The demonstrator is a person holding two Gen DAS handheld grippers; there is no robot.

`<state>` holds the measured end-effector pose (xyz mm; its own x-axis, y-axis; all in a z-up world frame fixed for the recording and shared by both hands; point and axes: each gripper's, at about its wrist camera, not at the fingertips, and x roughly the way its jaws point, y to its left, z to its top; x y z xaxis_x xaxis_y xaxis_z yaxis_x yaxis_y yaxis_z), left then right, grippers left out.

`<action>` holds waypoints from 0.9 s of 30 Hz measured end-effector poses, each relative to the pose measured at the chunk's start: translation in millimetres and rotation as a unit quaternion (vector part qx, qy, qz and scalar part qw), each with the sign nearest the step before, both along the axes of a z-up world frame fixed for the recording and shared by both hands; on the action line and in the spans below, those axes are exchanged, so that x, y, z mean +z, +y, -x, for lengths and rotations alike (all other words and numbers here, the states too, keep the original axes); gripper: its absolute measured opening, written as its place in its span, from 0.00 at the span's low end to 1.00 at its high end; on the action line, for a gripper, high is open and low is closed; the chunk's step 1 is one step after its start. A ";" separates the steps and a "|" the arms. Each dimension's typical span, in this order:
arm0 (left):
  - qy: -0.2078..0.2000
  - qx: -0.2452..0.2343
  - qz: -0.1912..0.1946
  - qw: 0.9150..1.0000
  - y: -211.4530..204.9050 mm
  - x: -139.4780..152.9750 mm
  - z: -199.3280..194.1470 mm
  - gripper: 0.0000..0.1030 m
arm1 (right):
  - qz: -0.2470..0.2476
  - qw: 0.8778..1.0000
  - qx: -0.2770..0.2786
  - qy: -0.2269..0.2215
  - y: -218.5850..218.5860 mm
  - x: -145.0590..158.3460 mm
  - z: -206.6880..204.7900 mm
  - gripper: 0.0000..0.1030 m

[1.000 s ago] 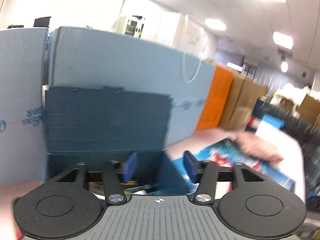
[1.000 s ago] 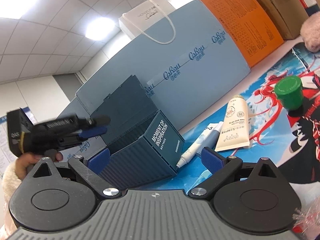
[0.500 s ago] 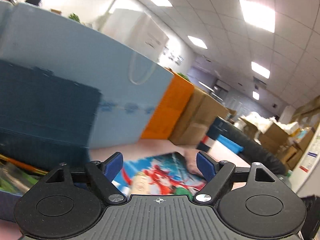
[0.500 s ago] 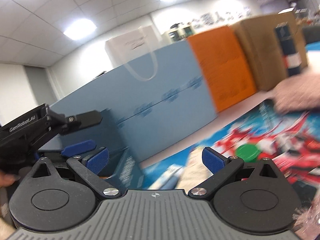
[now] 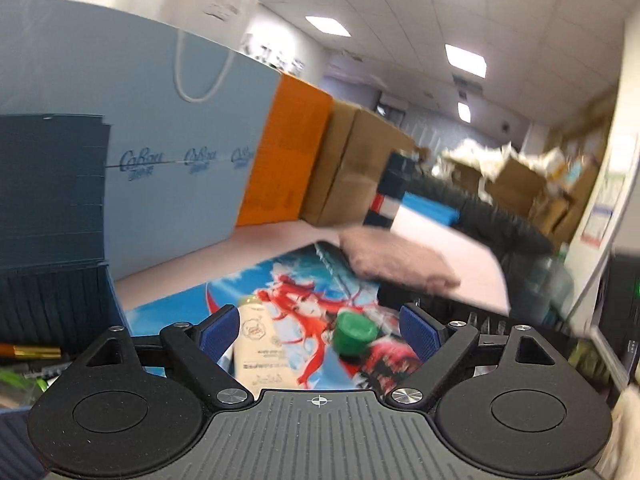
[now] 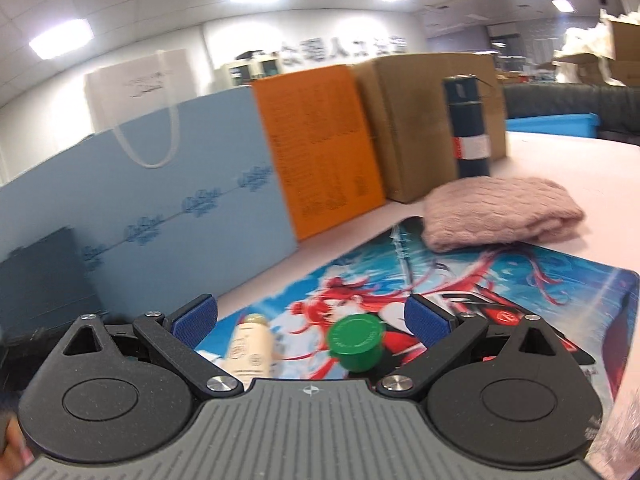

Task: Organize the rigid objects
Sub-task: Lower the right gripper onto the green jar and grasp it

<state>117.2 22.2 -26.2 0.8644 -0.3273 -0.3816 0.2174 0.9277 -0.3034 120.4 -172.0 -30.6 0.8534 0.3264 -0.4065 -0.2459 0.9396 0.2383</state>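
The round green plastic cap and the cream squeeze tube lie on the printed mat, framed between the right gripper's spread, empty fingers. The left gripper is likewise spread wide and empty, framing the same two.

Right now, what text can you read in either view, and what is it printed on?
"CaBou", repeated three times: light blue box.
Small characters under each logo: too blurred.
Cream tube label: blurred, unreadable.
Orange box print: too small and blurred.
White bag lettering: unreadable.
Wall sign characters: too blurred.
Dark bottle red-and-white label: unreadable.
Green cap: no text.
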 end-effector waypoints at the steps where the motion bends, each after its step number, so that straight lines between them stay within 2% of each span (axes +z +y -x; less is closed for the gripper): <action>1: 0.004 -0.004 -0.002 1.000 -0.4 -2.1 -1.3 0.86 | -0.001 1.000 -0.002 0.002 -0.9 -2.0 -2.0 0.98; 5: 0.018 -0.012 0.003 1.000 2.1 -9.4 -3.1 0.86 | 0.004 1.000 -0.008 0.008 -0.7 -6.4 -8.4 0.98; 8: 0.017 -0.016 -0.028 0.999 -5.1 -15.0 -4.2 0.88 | 0.009 1.000 -0.008 0.011 0.2 -9.1 -11.8 0.98; 11: 0.005 -0.039 -0.055 0.998 -9.1 -18.8 0.0 0.92 | 0.007 1.000 -0.010 0.018 -0.4 -12.3 -15.6 0.98; 15: -0.012 -0.103 -0.027 0.994 -6.6 -19.3 6.8 0.92 | 0.005 1.000 -0.013 0.025 -3.6 -16.1 -19.4 0.98; 17: -0.020 -0.127 -0.030 0.991 -10.2 -20.4 10.8 0.92 | 0.005 0.999 -0.015 0.030 -5.7 -17.5 -21.5 0.98; 20: -0.010 -0.135 -0.036 0.990 -17.6 -25.4 8.1 0.92 | 0.009 0.999 -0.018 0.036 -7.7 -18.8 -25.6 0.98; 27: 0.030 -0.133 -0.083 0.987 -40.5 -42.9 -3.8 0.92 | 0.049 0.998 -0.009 0.046 -1.5 -24.6 -42.0 0.97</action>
<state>121.0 -18.3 -69.1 0.7308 -0.4687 -0.4962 0.4467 0.8781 -0.1715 162.4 -173.5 -55.1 0.8160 0.2658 -0.5133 -0.2096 0.9636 0.1658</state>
